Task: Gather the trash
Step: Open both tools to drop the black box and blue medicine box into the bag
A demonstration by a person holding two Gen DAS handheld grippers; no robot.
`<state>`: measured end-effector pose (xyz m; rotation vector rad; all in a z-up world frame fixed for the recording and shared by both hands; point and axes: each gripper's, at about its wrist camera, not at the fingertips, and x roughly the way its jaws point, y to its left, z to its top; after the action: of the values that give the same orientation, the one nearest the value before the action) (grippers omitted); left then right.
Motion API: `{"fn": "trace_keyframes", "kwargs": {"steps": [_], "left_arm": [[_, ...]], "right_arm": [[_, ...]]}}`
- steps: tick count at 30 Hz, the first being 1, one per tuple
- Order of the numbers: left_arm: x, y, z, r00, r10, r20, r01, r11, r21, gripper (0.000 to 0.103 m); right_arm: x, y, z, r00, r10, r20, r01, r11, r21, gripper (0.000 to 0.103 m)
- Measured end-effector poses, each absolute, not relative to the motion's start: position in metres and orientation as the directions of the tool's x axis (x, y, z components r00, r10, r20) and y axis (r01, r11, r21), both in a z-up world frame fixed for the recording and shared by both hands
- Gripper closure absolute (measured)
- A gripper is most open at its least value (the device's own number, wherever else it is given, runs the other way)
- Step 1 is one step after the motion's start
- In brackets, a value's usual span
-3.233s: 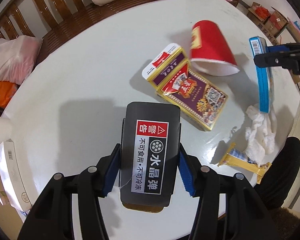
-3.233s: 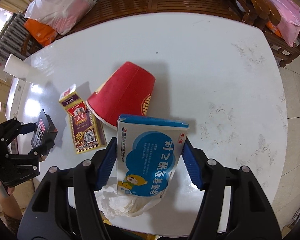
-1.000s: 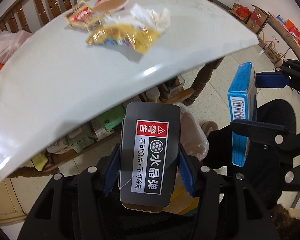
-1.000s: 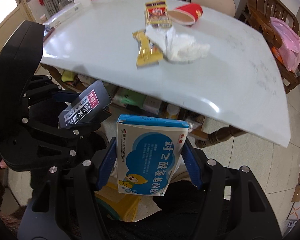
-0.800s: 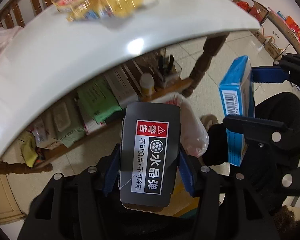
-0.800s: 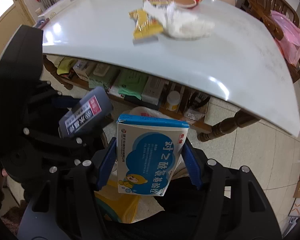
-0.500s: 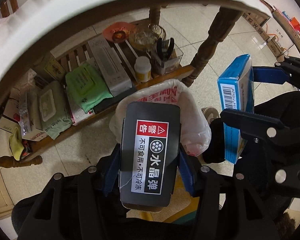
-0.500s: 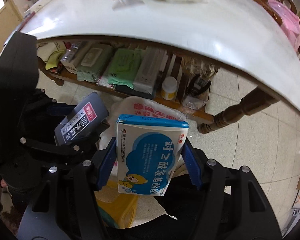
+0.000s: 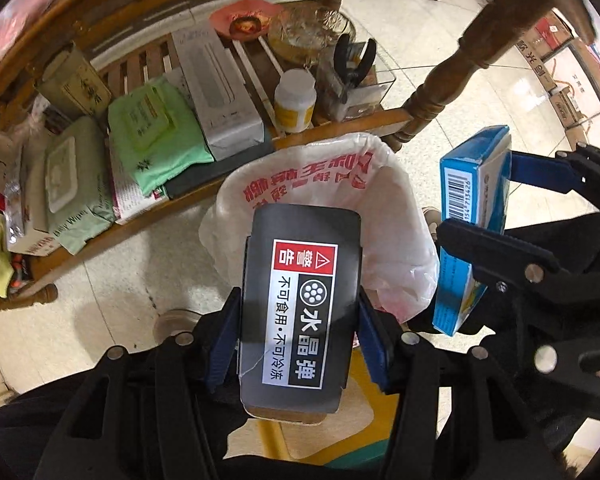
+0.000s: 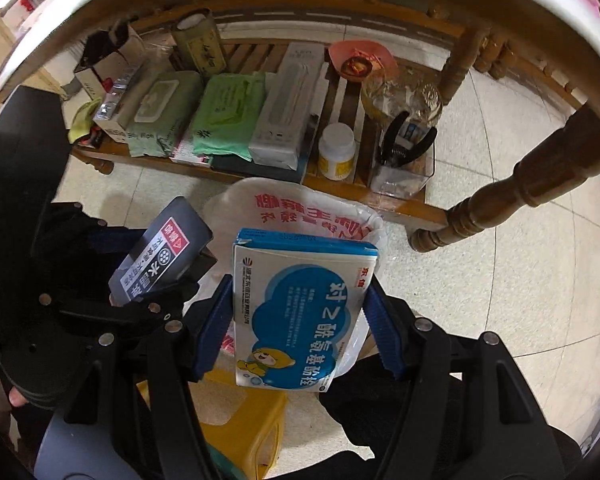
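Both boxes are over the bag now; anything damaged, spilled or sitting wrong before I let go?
One small flaw: the black carton with the red warning label in the left gripper has a thin white crease near its lower left corner. The blue-and-white medicine box and white plastic bag look fine; nothing spilled.

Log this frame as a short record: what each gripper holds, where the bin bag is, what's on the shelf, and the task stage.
left gripper: shut on black box
right gripper: shut on blue box
bin bag: white, open, on the floor below both boxes
shelf: wipes packs, white bottle, pliers in a clear tub
stage: both boxes held above the bag, not yet dropped
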<state>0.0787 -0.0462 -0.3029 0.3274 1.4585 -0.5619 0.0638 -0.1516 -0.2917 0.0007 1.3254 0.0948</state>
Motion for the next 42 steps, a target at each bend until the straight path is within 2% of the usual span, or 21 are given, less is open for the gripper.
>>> {"fn": "trace_keyframes", "kwargs": {"steps": [16,27,38,39,40,41,42], "left_arm": [[0.109,-0.056,-0.376,-0.099,-0.169,-0.981,0.336,0.922,-0.193,0.05],[0.117,-0.066,-0.426,-0.169,-0.129,-0.977,0.309,0.935,-0.177,0.05],[0.123,-0.066,-0.441,-0.218,-0.142,-0.966,0.278,0.939,-0.201,0.05],[0.123,-0.066,-0.441,-0.221,-0.14,-0.965,0.276,0.94,-0.2,0.047],[0.122,-0.065,-0.442,-0.227,-0.135,-0.965,0.273,0.942,-0.196,0.037],[0.122,-0.065,-0.442,-0.227,-0.133,-0.965,0.269,0.943,-0.194,0.032],[0.122,-0.064,-0.44,-0.217,-0.138,-0.966,0.268,0.943,-0.195,0.03]], "right_arm": [[0.108,-0.179,-0.367,0.125,0.083,-0.989,0.042,0.995,0.089,0.041],[0.123,-0.19,-0.422,0.031,0.069,-0.997,0.104,0.992,0.072,0.042],[0.123,-0.188,-0.434,0.004,0.08,-0.997,0.1,0.992,0.08,0.042],[0.123,-0.188,-0.434,0.007,0.078,-0.997,0.101,0.992,0.079,0.041],[0.123,-0.189,-0.434,0.01,0.073,-0.997,0.103,0.992,0.073,0.039],[0.124,-0.189,-0.433,0.013,0.066,-0.998,0.104,0.992,0.067,0.033],[0.124,-0.189,-0.432,0.021,0.055,-0.998,0.105,0.993,0.057,0.031]]}}
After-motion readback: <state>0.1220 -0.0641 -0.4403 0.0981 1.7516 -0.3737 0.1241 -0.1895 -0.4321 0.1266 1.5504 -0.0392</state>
